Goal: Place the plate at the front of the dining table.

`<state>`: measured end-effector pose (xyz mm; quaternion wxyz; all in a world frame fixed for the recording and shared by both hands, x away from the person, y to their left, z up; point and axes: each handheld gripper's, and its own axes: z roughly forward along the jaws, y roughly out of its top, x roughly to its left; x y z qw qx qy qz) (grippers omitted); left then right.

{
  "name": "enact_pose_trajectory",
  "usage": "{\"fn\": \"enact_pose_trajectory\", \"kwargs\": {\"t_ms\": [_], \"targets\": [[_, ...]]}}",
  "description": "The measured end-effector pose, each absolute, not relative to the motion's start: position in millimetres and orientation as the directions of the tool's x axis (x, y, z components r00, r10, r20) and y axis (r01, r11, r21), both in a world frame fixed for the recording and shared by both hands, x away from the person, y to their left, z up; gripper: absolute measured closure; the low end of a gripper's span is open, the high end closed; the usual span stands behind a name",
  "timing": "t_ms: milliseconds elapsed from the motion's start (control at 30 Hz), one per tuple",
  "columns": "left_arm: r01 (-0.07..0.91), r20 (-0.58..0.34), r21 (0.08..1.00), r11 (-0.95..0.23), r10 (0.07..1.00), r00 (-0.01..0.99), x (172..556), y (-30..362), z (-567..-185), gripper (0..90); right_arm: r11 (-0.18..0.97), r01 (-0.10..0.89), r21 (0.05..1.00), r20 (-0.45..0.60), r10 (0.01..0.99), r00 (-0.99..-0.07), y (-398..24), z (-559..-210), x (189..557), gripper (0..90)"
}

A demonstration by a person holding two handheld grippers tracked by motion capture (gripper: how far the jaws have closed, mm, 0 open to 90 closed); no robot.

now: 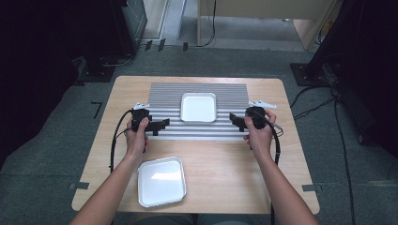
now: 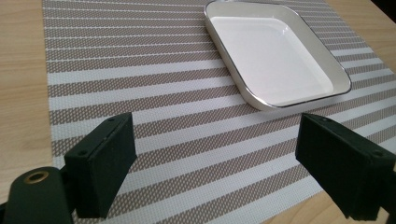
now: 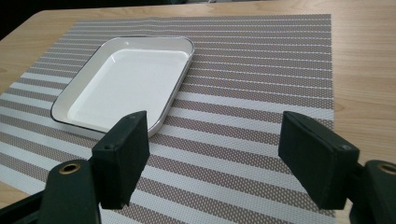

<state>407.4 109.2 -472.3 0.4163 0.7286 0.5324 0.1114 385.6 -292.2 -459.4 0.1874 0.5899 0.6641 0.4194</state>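
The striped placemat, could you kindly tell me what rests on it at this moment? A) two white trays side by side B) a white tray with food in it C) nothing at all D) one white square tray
D: one white square tray sits empty on the striped placemat, while the second white tray lies on the bare wooden table near the person's edge.
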Motion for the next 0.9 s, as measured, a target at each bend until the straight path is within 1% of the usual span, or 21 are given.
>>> {"fn": "enact_pose_trajectory", "kwargs": {"t_ms": [67, 200, 300, 533, 767, 900], "targets": [[0.684, -0.293, 0.725, -0.077, 0.865, 0.407, 404, 114, -472, 12.3, -0.046, 0.622, 0.782, 0.243, 0.941, -0.235, -296, -457, 381, 25.3], [0.674, -0.279, 0.734, -0.083, 0.868, 0.411, 395, 120, -471, 12.2, -0.019, 0.612, 0.79, 0.207, 0.949, -0.239, -302, -454, 373, 25.3], [0.669, -0.269, 0.738, -0.09, 0.87, 0.413, 389, 124, -472, 12.2, -0.012, 0.611, 0.791, 0.201, 0.95, -0.241, -308, -455, 367, 25.1], [0.669, -0.289, 0.74, -0.064, 0.869, 0.402, 372, 139, -474, 12.2, -0.033, 0.607, 0.794, 0.217, 0.948, -0.233, -320, -460, 350, 25.2], [0.649, -0.283, 0.76, -0.044, 0.876, 0.391, 354, 162, -468, 12.1, -0.029, 0.605, 0.795, 0.212, 0.949, -0.233, -328, -467, 334, 25.2], [0.646, -0.276, 0.762, -0.045, 0.879, 0.388, 343, 174, -471, 11.9, -0.019, 0.603, 0.798, 0.203, 0.95, -0.238, -332, -469, 324, 25.2]]}}
